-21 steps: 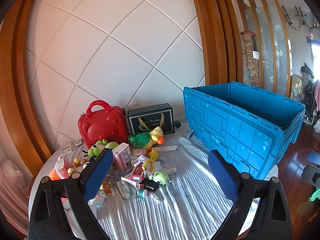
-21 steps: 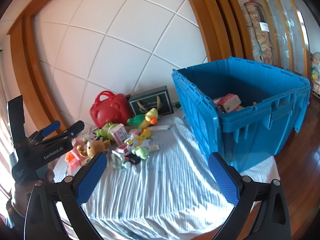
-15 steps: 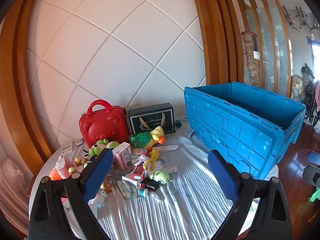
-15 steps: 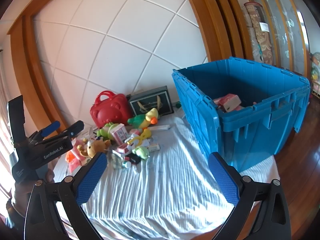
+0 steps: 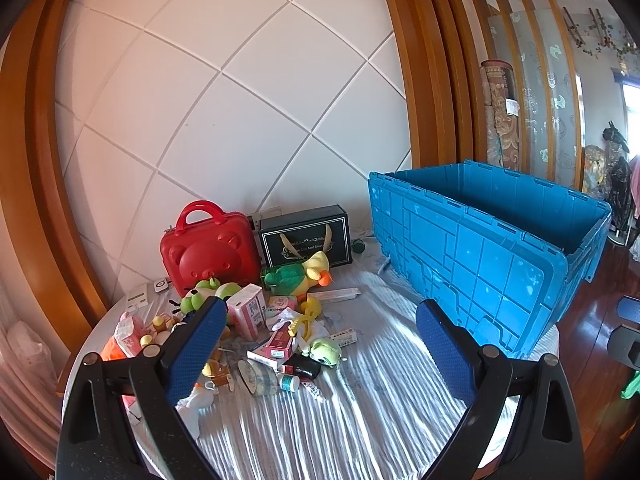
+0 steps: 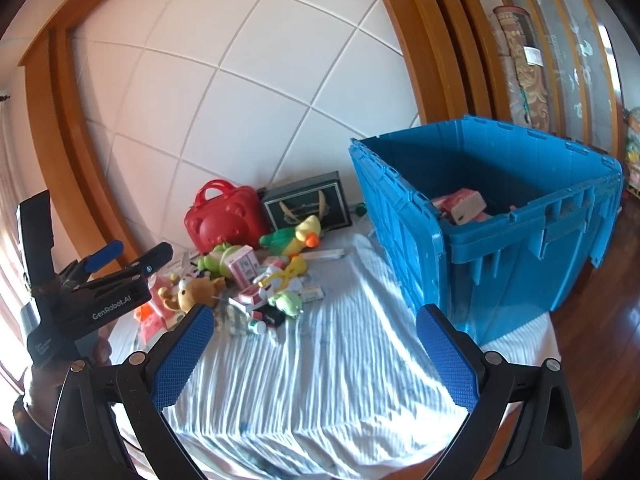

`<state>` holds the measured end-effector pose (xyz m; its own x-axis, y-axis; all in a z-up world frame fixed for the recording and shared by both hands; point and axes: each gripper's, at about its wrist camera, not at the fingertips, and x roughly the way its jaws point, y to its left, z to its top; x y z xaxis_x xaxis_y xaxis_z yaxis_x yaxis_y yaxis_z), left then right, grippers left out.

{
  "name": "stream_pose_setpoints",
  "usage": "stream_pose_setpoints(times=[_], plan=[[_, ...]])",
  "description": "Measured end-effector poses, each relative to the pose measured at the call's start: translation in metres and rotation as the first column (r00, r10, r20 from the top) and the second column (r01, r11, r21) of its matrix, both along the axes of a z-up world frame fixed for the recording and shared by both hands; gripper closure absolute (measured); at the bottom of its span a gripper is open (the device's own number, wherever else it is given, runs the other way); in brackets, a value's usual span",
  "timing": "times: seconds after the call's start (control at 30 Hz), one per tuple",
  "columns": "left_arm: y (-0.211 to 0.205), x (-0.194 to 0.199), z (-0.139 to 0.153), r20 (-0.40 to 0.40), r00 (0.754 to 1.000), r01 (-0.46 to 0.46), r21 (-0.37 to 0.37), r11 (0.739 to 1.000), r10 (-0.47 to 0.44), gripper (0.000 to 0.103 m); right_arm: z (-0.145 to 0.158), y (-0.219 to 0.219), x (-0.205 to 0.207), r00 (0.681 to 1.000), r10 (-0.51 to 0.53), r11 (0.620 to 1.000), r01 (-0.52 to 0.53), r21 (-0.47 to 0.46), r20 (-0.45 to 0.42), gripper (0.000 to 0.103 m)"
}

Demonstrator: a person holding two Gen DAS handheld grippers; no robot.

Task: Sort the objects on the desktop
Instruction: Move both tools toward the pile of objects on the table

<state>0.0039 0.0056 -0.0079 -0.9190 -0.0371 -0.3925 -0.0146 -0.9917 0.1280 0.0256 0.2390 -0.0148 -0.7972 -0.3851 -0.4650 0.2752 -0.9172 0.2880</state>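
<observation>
Left claw (image 5: 320,340) agape, empty, nudged slightly nearer toy pile (image 5: 256,320) on tabletop (image 5: 360,420) than before. Right claw (image 6: 316,354) agape, empty, unmoved. Blue crate (image 6: 520,240) right of pile, unchanged.

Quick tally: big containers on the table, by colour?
Blue crate: 1
Red bear-face case: 1
Black gift box: 1
Total: 3
</observation>
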Motion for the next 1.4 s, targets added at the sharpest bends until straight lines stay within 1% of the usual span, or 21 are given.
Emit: stream_pose_setpoints(times=[0.27,0.6,0.93,1.07,1.17,1.27,1.4], plan=[[0.006,0.003,-0.002,-0.014,1.000,0.020,-0.016,1.000,-0.020,0.006,0.000,0.000,0.001,1.000,0.008,1.000,-0.008,0.000,-0.003,0.000],[0.012,0.003,-0.008,-0.012,0.999,0.035,-0.040,0.999,-0.036,0.006,0.000,0.007,0.003,1.000,0.005,1.000,-0.005,-0.008,-0.001,0.000],[0.010,0.002,-0.015,0.006,1.000,0.022,-0.025,0.999,-0.022,0.006,-0.006,0.006,0.001,1.000,0.017,1.000,-0.017,-0.007,0.013,0.000],[0.006,0.002,-0.024,0.014,1.000,0.015,-0.022,1.000,-0.015,0.006,-0.012,0.003,-0.001,0.999,0.026,1.000,-0.026,-0.008,0.024,0.000],[0.001,0.000,-0.036,0.030,0.999,0.018,-0.015,1.000,-0.017,0.006,-0.023,-0.003,-0.006,0.998,0.031,0.999,-0.030,-0.011,0.056,0.000],[-0.011,-0.004,-0.045,0.042,0.999,0.010,0.002,1.000,-0.010,0.006,-0.032,-0.014,-0.012,0.995,0.044,0.999,-0.045,0.005,0.092,0.000],[-0.033,-0.014,-0.061,0.070,0.997,-0.015,0.019,1.000,0.014,0.006,-0.039,-0.033,-0.026,0.991,0.057,0.998,-0.059,0.017,0.120,0.000]])
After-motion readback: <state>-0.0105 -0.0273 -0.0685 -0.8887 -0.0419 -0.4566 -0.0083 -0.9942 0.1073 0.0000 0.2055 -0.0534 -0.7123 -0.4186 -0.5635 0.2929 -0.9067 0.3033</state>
